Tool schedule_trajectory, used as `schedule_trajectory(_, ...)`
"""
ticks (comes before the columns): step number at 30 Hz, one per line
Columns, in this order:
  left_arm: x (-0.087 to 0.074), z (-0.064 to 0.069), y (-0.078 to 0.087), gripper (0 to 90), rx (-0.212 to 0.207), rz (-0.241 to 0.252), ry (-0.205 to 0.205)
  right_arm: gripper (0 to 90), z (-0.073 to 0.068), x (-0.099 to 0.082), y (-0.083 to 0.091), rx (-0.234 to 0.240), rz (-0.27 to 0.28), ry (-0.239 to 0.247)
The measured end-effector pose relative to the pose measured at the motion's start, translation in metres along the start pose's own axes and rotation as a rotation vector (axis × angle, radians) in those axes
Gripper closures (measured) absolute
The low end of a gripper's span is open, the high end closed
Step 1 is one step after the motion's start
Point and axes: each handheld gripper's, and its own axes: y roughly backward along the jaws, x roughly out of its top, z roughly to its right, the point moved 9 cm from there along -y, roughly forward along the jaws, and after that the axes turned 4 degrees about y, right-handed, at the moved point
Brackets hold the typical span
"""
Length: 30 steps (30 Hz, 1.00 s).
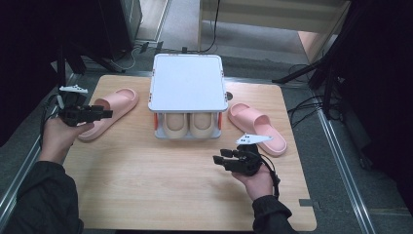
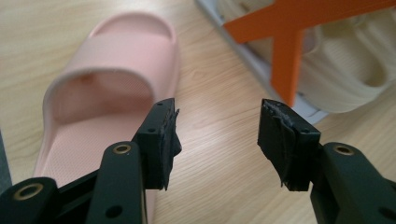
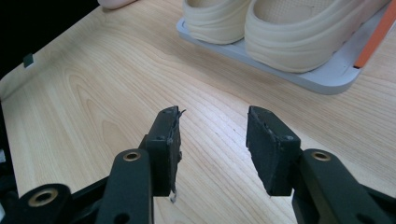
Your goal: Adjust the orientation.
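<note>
One pink slipper (image 1: 109, 111) lies on the wooden table (image 1: 160, 185) left of a grey two-level shoe rack (image 1: 187, 80). Its mate (image 1: 258, 127) lies to the rack's right. A cream pair (image 1: 187, 124) sits on the rack's lower shelf. My left gripper (image 1: 104, 114) hovers over the left slipper's heel end, open. In the left gripper view the gripper (image 2: 217, 135) has bare table between its pads, and the pink slipper (image 2: 107, 79) lies beside its left jaw. My right gripper (image 1: 219, 160) is open above the table in front of the rack, holding nothing. It (image 3: 212, 140) points toward the cream slippers (image 3: 299, 32).
The rack has orange side struts (image 2: 289, 42) and a flat pale top. Its grey base tray (image 3: 327, 77) rests on the table. Dark floor, cables and stand legs surround the table. Wide bare wood lies in front of the rack.
</note>
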Motion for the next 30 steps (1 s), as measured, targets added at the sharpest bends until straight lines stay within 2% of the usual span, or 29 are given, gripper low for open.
schedule_trajectory(1,-0.002,-0.005,-0.005,47.2,0.002,-0.010,0.017,55.1,0.000,-0.001,0.000,-0.002,-0.002,-0.004)
schedule_trajectory(4,-0.004,-0.013,-0.015,47.9,0.004,-0.015,0.022,55.1,0.001,-0.003,0.003,-0.009,-0.003,-0.014)
schedule_trajectory(8,-0.005,-0.021,-0.028,48.1,0.015,-0.030,0.011,55.1,0.003,-0.007,0.006,-0.022,-0.002,-0.023)
schedule_trajectory(16,-0.002,-0.032,-0.047,51.8,-0.003,-0.028,0.039,55.1,0.008,-0.016,0.018,-0.055,0.008,-0.053)
schedule_trajectory(20,-0.001,-0.032,-0.054,57.3,-0.013,-0.015,0.031,55.0,0.010,-0.020,0.023,-0.072,0.009,-0.066)
schedule_trajectory(26,0.000,-0.032,-0.063,66.3,-0.003,-0.046,0.031,55.1,0.012,-0.025,0.029,-0.087,0.014,-0.084)
schedule_trajectory(30,0.000,-0.036,-0.063,75.1,0.006,-0.043,0.069,55.1,0.013,-0.027,0.031,-0.091,0.016,-0.092)
